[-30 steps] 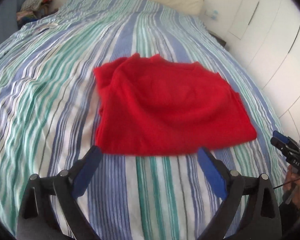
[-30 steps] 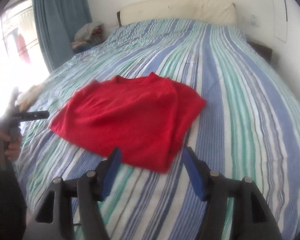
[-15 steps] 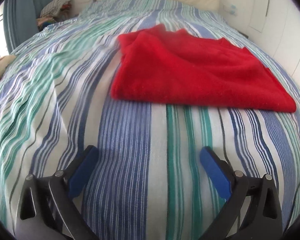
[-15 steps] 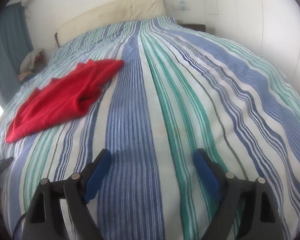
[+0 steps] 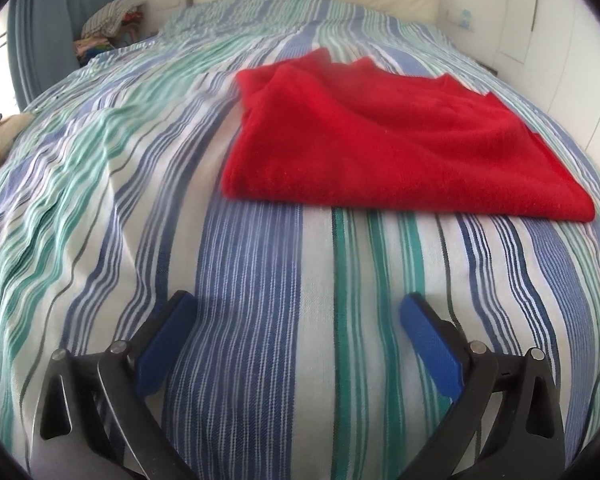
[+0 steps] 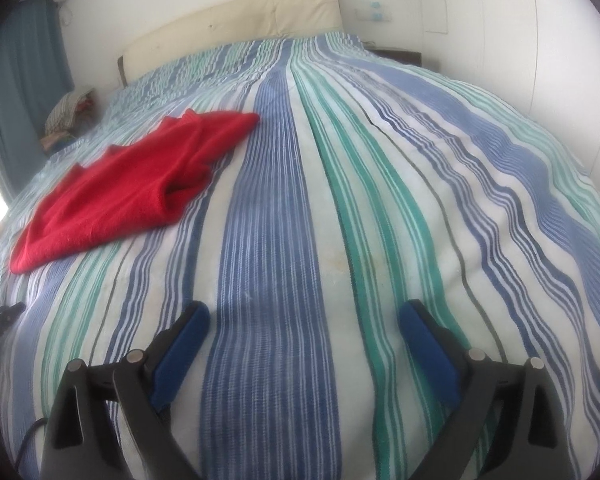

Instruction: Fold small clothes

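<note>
The red sweater (image 5: pixel 396 136) lies folded on the striped bedspread (image 5: pixel 260 320), and it sits alone, with neither tool touching it. The left gripper (image 5: pixel 296 312) hangs low over the bed just short of the sweater's near folded edge, its blue fingers (image 5: pixel 166 344) spread wide with nothing but stripes between them. Over in the right wrist view, the right gripper (image 6: pixel 304 320) points down a broad blue stripe of the bedspread (image 6: pixel 272 240), well to the side of the sweater (image 6: pixel 128 184), which shows up at the left with its open hem layers facing this way. The right fingers (image 6: pixel 428 352) have just been opening and now stand wide apart, and nothing lies between them either. A sliver of the left tool pokes in at the far left edge of this view. At the head of the bed there is a cream headboard (image 6: pixel 236 28), a blue curtain (image 6: pixel 16 92) hangs by the window on the left, and a heap of assorted clothes (image 5: pixel 108 24) is piled in the corner beside the bed. White cupboard doors (image 6: pixel 572 60) run along the right wall.
</note>
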Demonstrator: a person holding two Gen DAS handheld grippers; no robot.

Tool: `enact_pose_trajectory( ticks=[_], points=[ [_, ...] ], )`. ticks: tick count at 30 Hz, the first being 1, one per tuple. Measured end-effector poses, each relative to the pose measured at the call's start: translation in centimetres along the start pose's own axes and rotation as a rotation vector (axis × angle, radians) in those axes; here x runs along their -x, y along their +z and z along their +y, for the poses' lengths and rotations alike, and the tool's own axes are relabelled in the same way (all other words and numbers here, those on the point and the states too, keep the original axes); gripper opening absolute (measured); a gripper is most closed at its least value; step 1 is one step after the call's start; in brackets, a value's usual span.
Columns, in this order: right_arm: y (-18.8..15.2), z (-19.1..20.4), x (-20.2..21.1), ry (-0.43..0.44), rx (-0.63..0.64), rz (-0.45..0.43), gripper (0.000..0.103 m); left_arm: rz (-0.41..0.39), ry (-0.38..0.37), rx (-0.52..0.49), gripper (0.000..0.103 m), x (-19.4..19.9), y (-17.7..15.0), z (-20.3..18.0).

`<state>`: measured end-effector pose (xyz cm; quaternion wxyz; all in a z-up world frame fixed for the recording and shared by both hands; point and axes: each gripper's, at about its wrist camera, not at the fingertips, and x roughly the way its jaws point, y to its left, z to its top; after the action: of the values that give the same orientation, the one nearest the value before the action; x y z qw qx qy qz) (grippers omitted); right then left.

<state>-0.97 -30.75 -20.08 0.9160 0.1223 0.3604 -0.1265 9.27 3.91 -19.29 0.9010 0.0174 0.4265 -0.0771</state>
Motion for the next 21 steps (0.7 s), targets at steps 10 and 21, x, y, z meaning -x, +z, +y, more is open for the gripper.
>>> enact_pose_trajectory(
  ticks=[10, 21],
  points=[
    [-0.03, -0.02, 0.02, 0.0, 0.0, 0.0, 0.096, -0.004, 0.004, -0.002, 0.102, 0.06, -0.09, 0.02],
    [-0.03, -0.04, 0.01, 0.0, 0.0, 0.0, 0.096, -0.003, 0.005, -0.003, 0.102, 0.04, -0.09, 0.01]
  ],
)
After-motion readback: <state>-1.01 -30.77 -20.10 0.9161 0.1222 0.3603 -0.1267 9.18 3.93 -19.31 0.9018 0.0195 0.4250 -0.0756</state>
